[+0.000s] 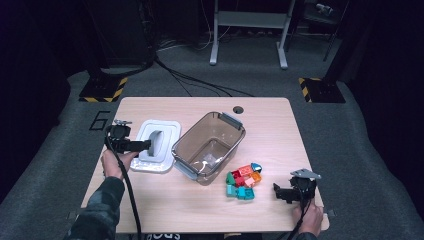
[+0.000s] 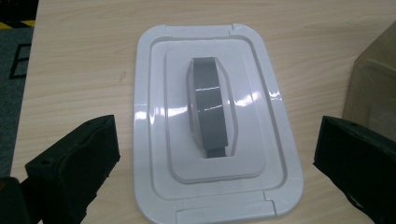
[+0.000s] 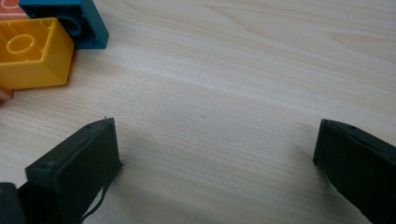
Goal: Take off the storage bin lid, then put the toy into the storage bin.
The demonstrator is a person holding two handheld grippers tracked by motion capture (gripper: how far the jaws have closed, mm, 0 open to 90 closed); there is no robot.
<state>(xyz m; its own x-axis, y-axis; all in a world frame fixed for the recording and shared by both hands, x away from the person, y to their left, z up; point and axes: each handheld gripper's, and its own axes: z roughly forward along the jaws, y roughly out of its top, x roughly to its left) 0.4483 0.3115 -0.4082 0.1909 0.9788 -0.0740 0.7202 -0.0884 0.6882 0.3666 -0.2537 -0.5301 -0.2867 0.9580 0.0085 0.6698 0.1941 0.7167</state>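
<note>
Left tongs [image 2: 208,154]: jaws are spread wide and nothing is held between them; the pads stand clear on either side of the white lid [image 2: 212,121], above it and not in contact. The lid is laid flat on the table [image 2: 79,51], with its grey handle [image 2: 210,105] facing up and running lengthwise down the middle. From this arrangement it is judged that the lid is set aside to the left so that the box mouth is left free for filling.

Right tongs [image 3: 215,154]: jaws are likewise spread wide, empty, and held low over bare wood. A yellow brick [image 3: 32,58] and a blue brick [image 3: 70,21] are seen at the upper left of the right gripper view, apart from the jaws. The tongs are judged to be parked near the bricks in readiness for a pick.

Seen from the high view: the left tongs [image 1: 145,145] are held at the lid's left edge, with the lid [image 1: 160,145] just beside the clear box [image 1: 210,147]. The box is placed open at mid-table and appears nearly empty; only a small pale item, not identifiable, is noted at its bottom. A cluster of coloured bricks [image 1: 243,181] is gathered just beside the box's near right corner, between the box and the right tongs [image 1: 281,192]. The bricks are thus kept within short reach of the open box.
</note>
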